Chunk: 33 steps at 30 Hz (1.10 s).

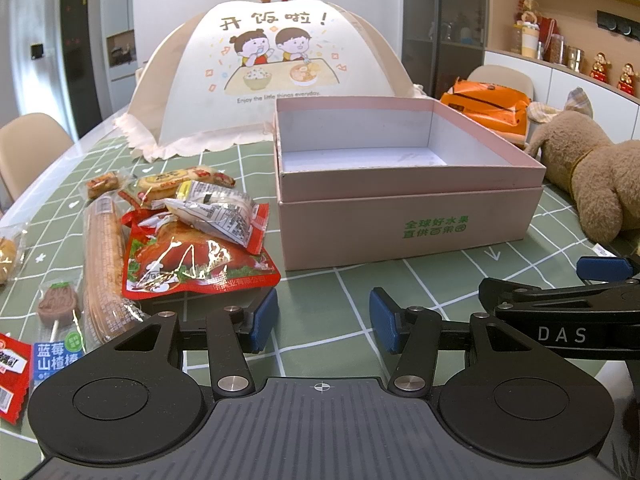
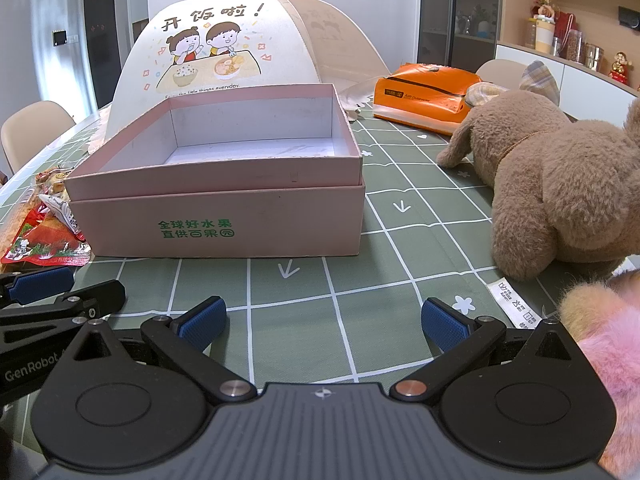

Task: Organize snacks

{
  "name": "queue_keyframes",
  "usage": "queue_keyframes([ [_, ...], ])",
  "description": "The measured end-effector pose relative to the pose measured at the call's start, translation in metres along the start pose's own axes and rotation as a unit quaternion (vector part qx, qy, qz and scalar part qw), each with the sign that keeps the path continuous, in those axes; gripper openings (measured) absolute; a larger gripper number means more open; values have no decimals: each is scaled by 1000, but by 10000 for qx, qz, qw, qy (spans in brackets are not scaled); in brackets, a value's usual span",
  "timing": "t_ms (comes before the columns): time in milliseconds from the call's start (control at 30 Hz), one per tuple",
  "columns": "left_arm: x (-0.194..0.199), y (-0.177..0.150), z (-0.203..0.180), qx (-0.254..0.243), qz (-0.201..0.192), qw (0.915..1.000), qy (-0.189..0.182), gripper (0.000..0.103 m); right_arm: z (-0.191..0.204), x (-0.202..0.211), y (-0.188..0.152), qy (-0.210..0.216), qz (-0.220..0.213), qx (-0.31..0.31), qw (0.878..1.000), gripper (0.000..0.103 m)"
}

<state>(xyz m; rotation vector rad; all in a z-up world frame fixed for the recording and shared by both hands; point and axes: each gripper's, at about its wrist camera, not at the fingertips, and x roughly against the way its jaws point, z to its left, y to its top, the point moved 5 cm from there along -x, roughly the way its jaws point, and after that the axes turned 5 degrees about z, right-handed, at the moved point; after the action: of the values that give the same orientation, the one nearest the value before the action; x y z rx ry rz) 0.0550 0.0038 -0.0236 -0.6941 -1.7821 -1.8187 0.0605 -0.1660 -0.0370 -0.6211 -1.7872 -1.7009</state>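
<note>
Your left tool [image 1: 323,320] sits low in the left wrist view, pads spread wide, nothing between them, only green checked bench cloth [image 1: 320,344] beneath. Your right tool [image 2: 323,322] reads the same in its own view: jaws wide apart, gripping nothing.

The snacks lie in a loose heap at centre left of the left wrist view. A red foil pouch [image 1: 192,264] is nearest the left pad. A grey-printed packet [image 1: 218,212] overlaps its top edge. A long wafer pack [image 1: 102,256] lies alongside to the left, and a blueberry hawthorn lollipop [image 1: 58,316] is at lower left. More small packets sit behind, details too small to tell.

The pink box [image 1: 404,224] stands open at frame centre, just right of the heap, its white inside bare. A cartoon-printed food cover [image 1: 272,68] rises behind it. A brown plush dog [image 2: 560,184] lies at the right, apart from the box, with an orange bag [image 2: 424,96] further back.
</note>
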Motion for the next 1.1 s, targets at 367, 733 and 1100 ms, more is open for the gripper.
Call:
queue_keyframes([
  [367,35,0,7,48,184,9990,-409,54,-1,3,3,274,665,314,9969,103],
  [733,129,-27,252,2024,431,9631,1721,53,15,7,4,485,1332,618,9880,103],
  [1100,88,-47,283,2227,810,9704,464,41,166,57,48,1486,788,2089,9634,95],
])
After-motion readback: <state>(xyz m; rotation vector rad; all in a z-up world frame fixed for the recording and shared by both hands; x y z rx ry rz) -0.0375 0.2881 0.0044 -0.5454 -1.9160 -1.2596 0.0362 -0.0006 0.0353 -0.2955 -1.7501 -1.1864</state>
